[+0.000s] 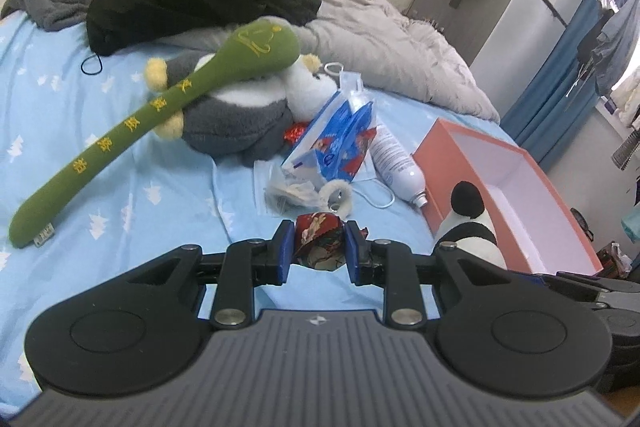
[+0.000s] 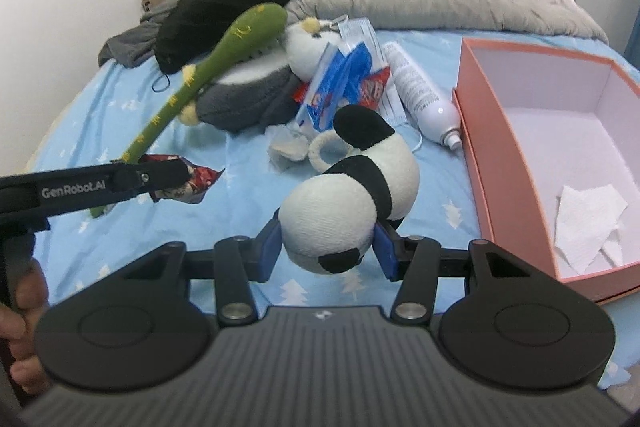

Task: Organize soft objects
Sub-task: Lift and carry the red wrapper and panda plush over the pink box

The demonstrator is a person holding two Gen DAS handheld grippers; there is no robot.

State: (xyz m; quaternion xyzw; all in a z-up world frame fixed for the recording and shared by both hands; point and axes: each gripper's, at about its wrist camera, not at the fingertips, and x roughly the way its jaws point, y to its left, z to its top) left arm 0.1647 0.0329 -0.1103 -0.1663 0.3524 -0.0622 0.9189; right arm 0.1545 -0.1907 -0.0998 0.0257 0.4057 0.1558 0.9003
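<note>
The right gripper [image 2: 326, 247] has its jaws clamped on the panda plush [image 2: 352, 195], pads sunk slightly into its round head: light, squashy, easy to hold there, though the body droops forward. The left gripper [image 1: 318, 251] has its jaws clamped on a red patterned pouch [image 1: 320, 241], small, crinkly and light. Both hang above the bed [image 2: 248, 179]. At two o'clock of the panda plush lies the open pink box [image 2: 500, 155], likely their destination.
</note>
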